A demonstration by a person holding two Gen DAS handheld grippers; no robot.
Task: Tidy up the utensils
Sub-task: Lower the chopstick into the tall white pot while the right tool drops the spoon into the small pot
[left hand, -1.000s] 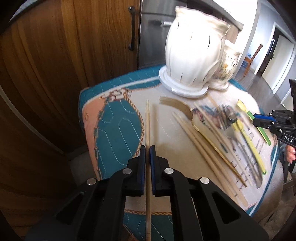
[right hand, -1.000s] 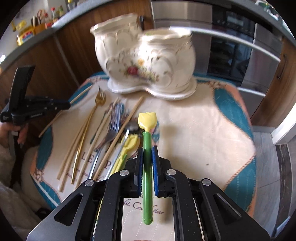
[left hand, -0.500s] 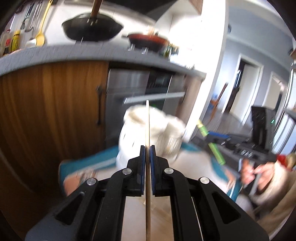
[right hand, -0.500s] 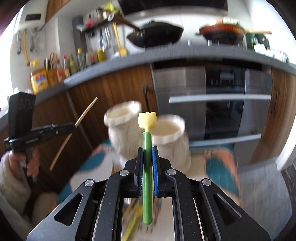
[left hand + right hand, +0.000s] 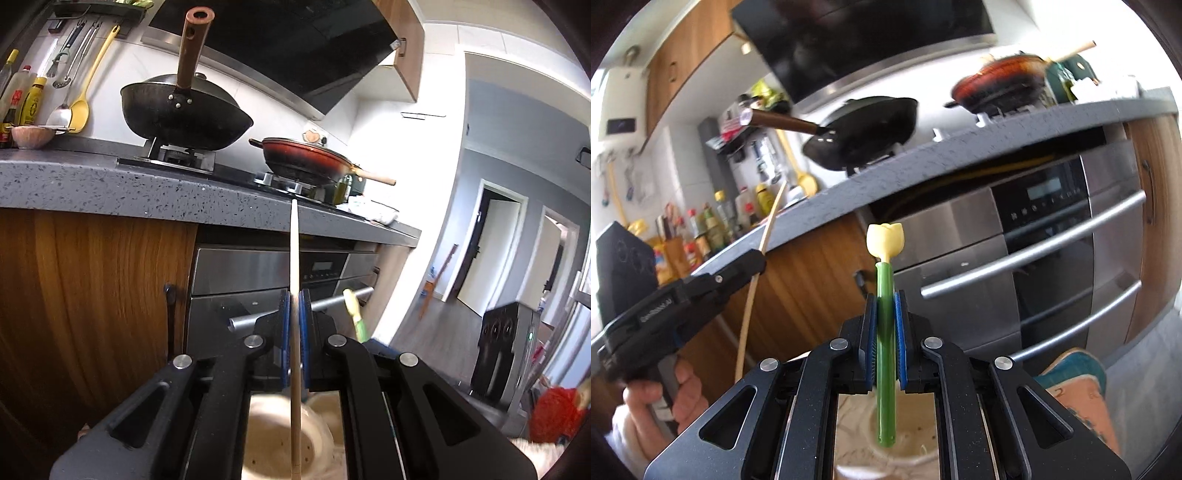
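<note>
Chopstick (image 5: 294, 280), pale wood, stands upright pinched in the left tool (image 5: 294, 339), its lower end above the cream holder (image 5: 273, 443), whose mouth is mostly hidden behind the tool's black arms. Right tool (image 5: 885, 343) clamps a green-handled utensil (image 5: 885, 332) topped by a yellow tulip shape, its working end blurred over the holder's other compartment. Beyond stand a steel oven (image 5: 1052, 258), wood cabinets and a grey counter (image 5: 110, 184) carrying a black wok (image 5: 184, 114) and a red pan (image 5: 306, 158).
</note>
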